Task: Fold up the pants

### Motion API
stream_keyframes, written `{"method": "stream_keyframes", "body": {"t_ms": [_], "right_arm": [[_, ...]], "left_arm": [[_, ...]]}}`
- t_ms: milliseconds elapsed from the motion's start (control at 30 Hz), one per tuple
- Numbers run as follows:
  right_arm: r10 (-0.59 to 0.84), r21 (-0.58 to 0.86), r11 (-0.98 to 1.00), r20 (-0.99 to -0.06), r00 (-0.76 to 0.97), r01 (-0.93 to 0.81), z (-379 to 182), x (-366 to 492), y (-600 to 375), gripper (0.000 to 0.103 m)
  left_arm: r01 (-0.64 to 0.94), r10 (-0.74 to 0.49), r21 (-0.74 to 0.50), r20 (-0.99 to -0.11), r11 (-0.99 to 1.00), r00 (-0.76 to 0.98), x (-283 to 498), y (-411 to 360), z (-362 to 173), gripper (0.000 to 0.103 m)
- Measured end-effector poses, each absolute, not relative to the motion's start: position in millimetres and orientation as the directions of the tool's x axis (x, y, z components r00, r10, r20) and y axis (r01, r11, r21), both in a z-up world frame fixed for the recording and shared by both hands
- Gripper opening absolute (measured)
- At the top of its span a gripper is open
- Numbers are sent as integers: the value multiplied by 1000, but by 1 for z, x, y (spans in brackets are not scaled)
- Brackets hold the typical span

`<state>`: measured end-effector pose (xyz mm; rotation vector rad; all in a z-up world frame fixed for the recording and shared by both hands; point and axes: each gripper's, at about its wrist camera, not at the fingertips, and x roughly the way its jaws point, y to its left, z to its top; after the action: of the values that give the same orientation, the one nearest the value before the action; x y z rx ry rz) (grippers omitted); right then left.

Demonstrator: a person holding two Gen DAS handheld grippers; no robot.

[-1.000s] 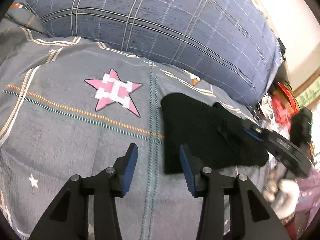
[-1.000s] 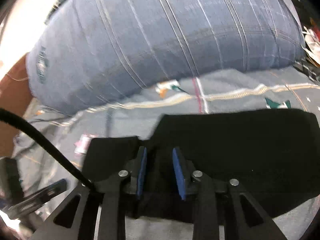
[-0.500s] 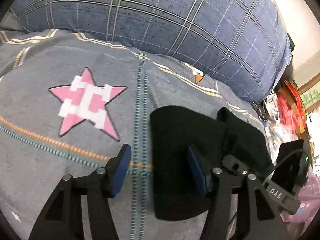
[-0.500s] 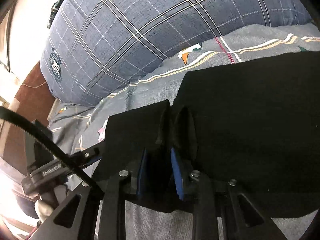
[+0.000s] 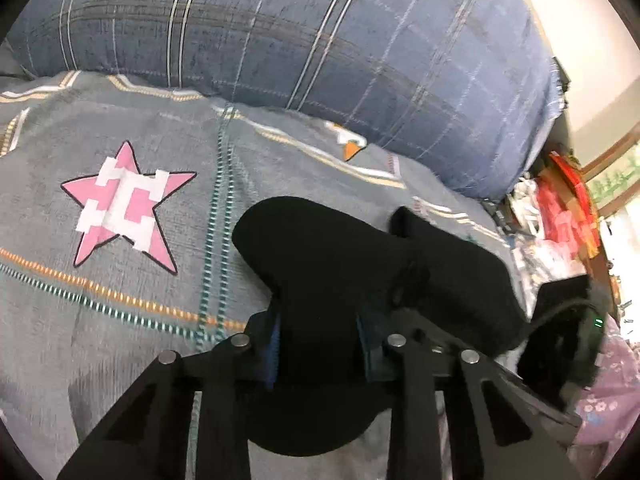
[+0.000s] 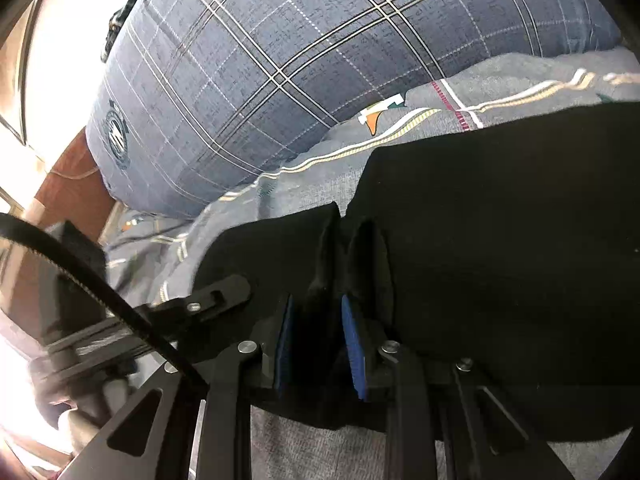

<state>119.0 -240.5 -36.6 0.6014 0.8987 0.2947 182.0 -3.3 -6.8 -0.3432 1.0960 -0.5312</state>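
Left gripper (image 5: 318, 338): jaws closing, with a raised fold of the black pants (image 5: 320, 248) bunched between its 2 blue pads, which press on the cloth from both sides. Right gripper (image 6: 320, 344): jaws narrowly set and pinching an upright ridge of the same black pants (image 6: 500, 220), the fabric standing in 2 pleats just ahead of its fingertips. Beyond both grippers the pants lie spread on the grey patterned bed cover (image 5: 120, 300); to the right of the left gripper they run on to the right gripper's black frame. A pink star print (image 5: 124, 208) lies ahead and to the left of the left gripper, clear of the pants. Farthest ahead of both grippers rests a large blue plaid pillow (image 6: 320, 60).
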Motion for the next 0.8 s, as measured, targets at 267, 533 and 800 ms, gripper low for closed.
{"method": "stream_keyframes", "body": {"t_ms": [267,533,800], "right_arm": [[461,538,842,-689,559,-32,-19,110,-205,30],[472,507,858,-715,516,-82,-26,99,-149,35],[479,586,810,-633,608,-28,-11,71,-212,50]], "left_arm": [[254,-584,-527,-705,811,402,148,37,20,20],[132,-549,-546,-737,828,394,138,89,-12,23],[186,-509,-486,-706,854,492,122,103,28,25]]}}
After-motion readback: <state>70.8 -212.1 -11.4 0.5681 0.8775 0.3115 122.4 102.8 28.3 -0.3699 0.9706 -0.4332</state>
